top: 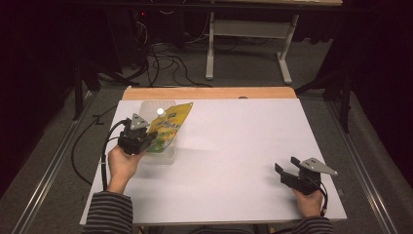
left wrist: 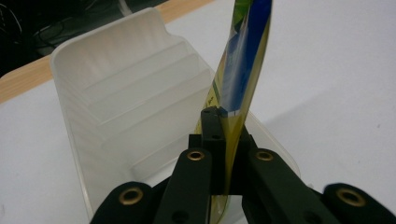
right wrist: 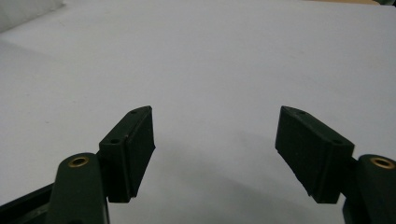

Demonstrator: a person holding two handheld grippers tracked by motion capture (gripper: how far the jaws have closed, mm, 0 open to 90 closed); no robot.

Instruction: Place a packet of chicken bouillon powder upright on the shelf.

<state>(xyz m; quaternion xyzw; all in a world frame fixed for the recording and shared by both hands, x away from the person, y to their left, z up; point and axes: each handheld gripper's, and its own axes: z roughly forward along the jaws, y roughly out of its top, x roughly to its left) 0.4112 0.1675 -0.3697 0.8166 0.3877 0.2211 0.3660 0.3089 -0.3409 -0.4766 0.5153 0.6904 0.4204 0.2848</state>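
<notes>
Half the job looks done, judging by how things lie. At the left of the desk, your left claw is clenched on the yellow snack pouch, gripping it by its near edge. In the left gripper view the two black jaws pinch the flat pouch between them, and the pouch rises on edge from the jaws, leaning slightly right. Just beside it, on its left in that view, stands the clear plastic container with its stepped inner wall; the lower end of the pouch appears to sit inside the container's right rim, though you cannot tell from these pictures whether it touches the bottom.

From the high view the pouch lies slanted across the container, its far end reaching past the container's far right corner. So the pick-up is done and the pouch is at the container, but it is not yet settled inside and you have not let go. What is left, by my reading: seat the pouch in the container, then release it.

Farther right the desk carries nothing else. At the near right corner your right claw is released, its jaws standing wide apart over bare white surface, well apart from the pouch and container.
</notes>
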